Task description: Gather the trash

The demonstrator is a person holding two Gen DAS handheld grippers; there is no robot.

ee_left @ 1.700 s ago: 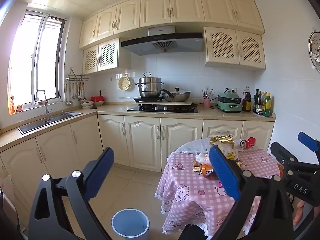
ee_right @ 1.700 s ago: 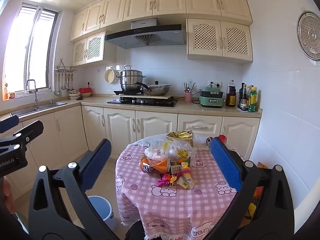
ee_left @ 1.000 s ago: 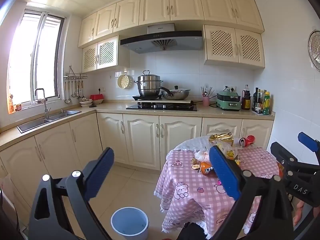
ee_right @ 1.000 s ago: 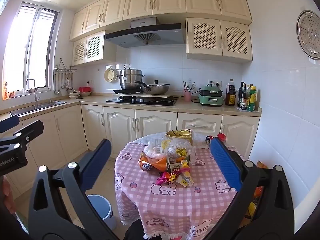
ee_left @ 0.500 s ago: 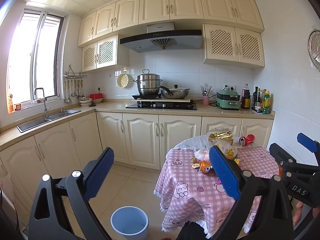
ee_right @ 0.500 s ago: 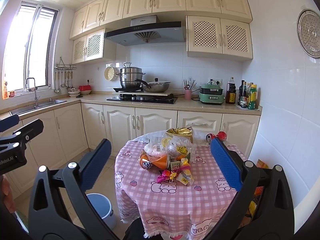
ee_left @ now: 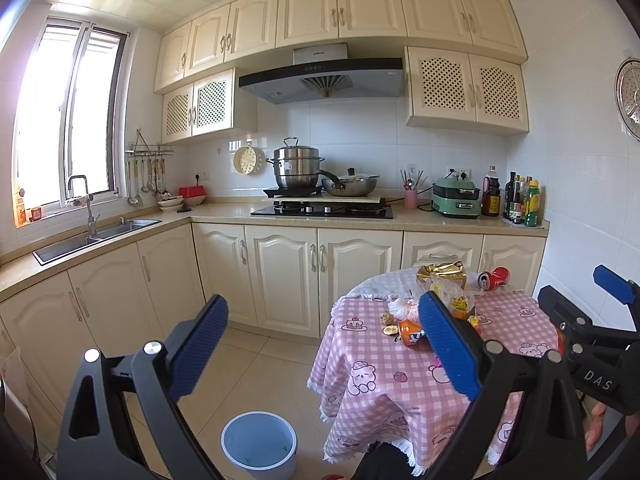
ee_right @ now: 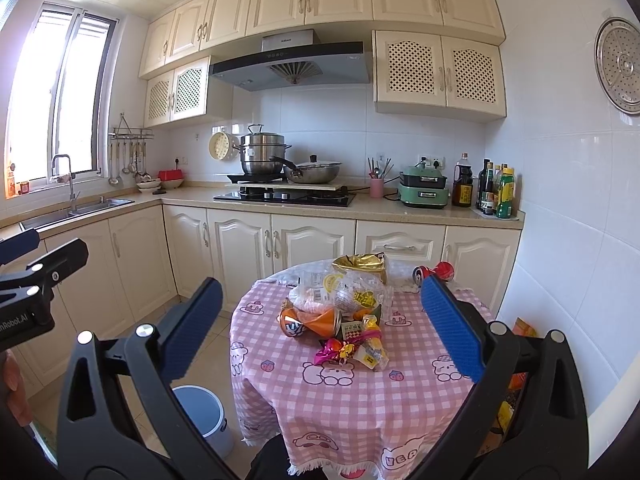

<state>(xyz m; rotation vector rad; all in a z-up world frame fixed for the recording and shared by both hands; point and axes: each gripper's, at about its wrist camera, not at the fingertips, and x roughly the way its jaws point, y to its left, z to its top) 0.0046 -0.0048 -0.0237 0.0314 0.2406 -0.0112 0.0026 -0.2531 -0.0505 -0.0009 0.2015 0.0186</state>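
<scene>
Trash is lying heaped on the round table with a pink checked cloth.
Both the left gripper and the right gripper are hanging wide open and empty short of the table; a pale blue round bin is standing on the floor beside it.
</scene>
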